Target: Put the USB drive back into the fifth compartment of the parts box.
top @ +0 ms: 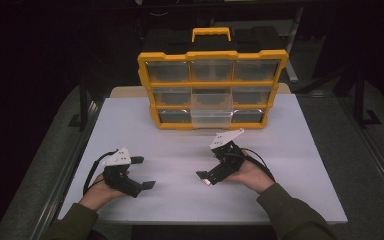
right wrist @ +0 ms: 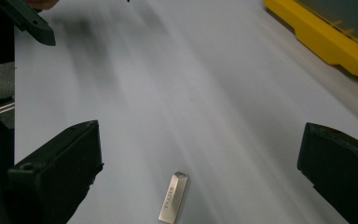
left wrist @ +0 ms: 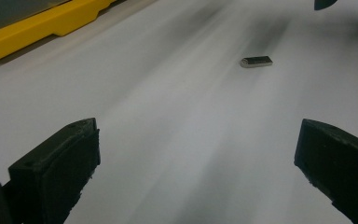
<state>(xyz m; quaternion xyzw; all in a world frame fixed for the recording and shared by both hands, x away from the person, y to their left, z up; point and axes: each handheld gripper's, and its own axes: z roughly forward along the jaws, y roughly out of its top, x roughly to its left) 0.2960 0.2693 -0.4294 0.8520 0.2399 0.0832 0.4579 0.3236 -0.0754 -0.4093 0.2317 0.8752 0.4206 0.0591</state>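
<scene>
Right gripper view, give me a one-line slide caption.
Open right hand-held gripper poised over a small metal USB stick on the white table, yellow organizer beyond.

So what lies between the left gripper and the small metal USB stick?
Nothing: in the left gripper view, bare white table runs from the open left gripper to the USB stick.
</scene>
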